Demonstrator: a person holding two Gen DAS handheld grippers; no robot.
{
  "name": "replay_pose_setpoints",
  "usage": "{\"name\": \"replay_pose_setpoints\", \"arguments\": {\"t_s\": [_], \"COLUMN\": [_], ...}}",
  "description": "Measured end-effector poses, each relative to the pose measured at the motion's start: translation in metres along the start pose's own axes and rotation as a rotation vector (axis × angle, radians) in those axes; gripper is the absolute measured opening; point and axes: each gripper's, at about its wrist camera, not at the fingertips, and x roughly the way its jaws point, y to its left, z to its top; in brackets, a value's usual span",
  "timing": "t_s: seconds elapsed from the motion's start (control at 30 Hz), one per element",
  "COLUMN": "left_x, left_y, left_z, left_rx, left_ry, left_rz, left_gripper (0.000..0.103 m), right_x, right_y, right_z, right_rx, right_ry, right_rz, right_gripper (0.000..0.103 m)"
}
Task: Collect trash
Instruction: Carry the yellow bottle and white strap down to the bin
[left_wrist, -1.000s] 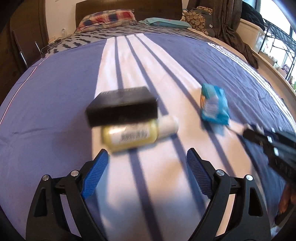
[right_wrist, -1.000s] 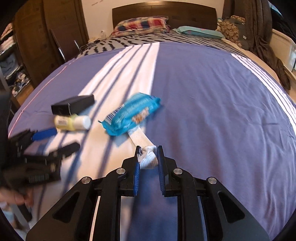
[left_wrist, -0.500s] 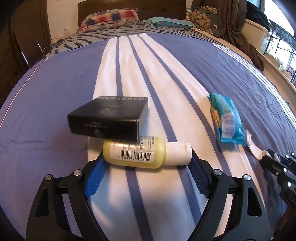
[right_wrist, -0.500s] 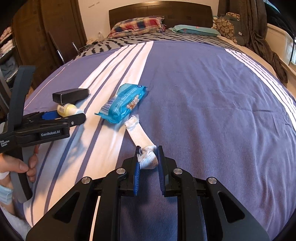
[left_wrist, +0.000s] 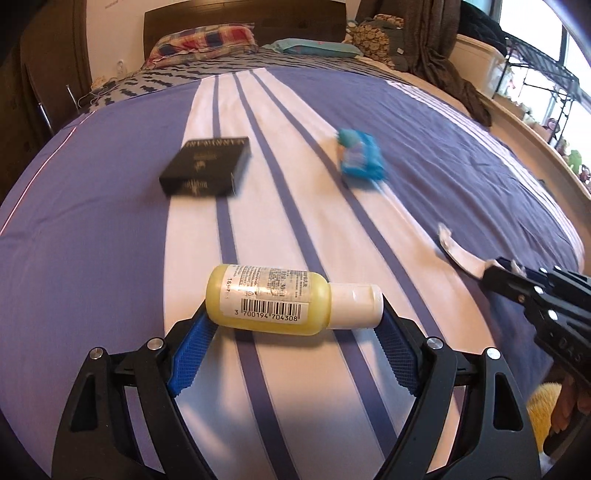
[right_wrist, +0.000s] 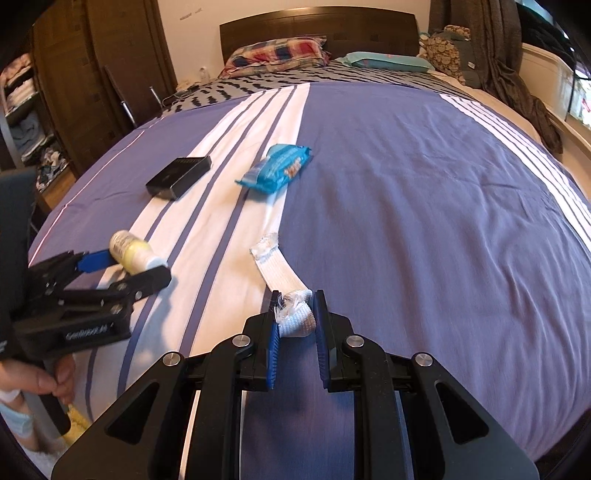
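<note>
A small yellow plastic bottle with a white cap and a barcode label (left_wrist: 291, 299) is clamped lengthwise between the blue pads of the left hand-held gripper (left_wrist: 293, 321), its base against one pad and its cap against the other; the jaws have just been closing onto it, and it appears to be lifted clear of the bed, though the blur makes that uncertain. The right hand-held gripper (right_wrist: 295, 325) is closed on one crumpled end of a long white wrapper strip (right_wrist: 282, 271), the rest of which trails across the purple bedspread with white stripes (right_wrist: 424, 221). A flat black cardboard box (left_wrist: 207, 166) is seen lying further up the bed on the white stripes, well apart from the bottle. A blue plastic snack packet (right_wrist: 275, 168) is seen lying beside the box, at the border of the white and purple cloth, near the far end of the strip. A person's hand (right_wrist: 44, 380) is seen around the left grip.
</note>
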Motion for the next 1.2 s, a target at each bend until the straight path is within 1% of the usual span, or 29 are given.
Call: {"name": "replay_pose_setpoints", "arguments": {"t_s": [0.2,0.37,0.47,0.6,0.77,0.9,0.97,1.2], "left_x": [-0.036,-0.059,-0.073,-0.084,-0.079,-0.068,-0.059,-0.027], "left_y": [-0.017,-0.033,-0.04,-0.042,-0.044,-0.045,-0.046,-0.052], "left_z": [-0.045,-0.082,-0.108,-0.143,-0.188,-0.214,-0.227,-0.263], "left_rx": [0.002,0.011,0.02,0.007,0.002,-0.003,0.0,0.016], "left_ry": [-0.012,-0.014,-0.021,-0.005,0.057,0.112,0.147,0.251], "left_rz": [-0.034,-0.067,-0.069,-0.067,-0.067,-0.073,-0.069,-0.045], "left_gripper": [0.079,0.079,0.079,0.079,0.079,0.079,0.079,0.079], "right_x": [-0.03,-0.051,-0.064,-0.079,-0.08,-0.07,-0.06,-0.019], "right_y": [-0.001,0.0,0.005,0.012,0.019,0.022,0.023,0.023], "right_z": [-0.035,-0.074,-0.098,-0.129,-0.165,-0.19,-0.204,-0.235], "right_rx": [0.013,0.027,0.027,0.019,0.004,0.002,0.007,0.031], "right_ry": [-0.002,0.015,0.021,0.034,0.088,0.148,0.187,0.314], "right_rz": [-0.014,-0.013,0.001,0.021,0.054,0.07,0.076,0.063], "right_gripper": [0.018,0.018,0.018,0.018,0.018,0.018,0.018,0.018]}}
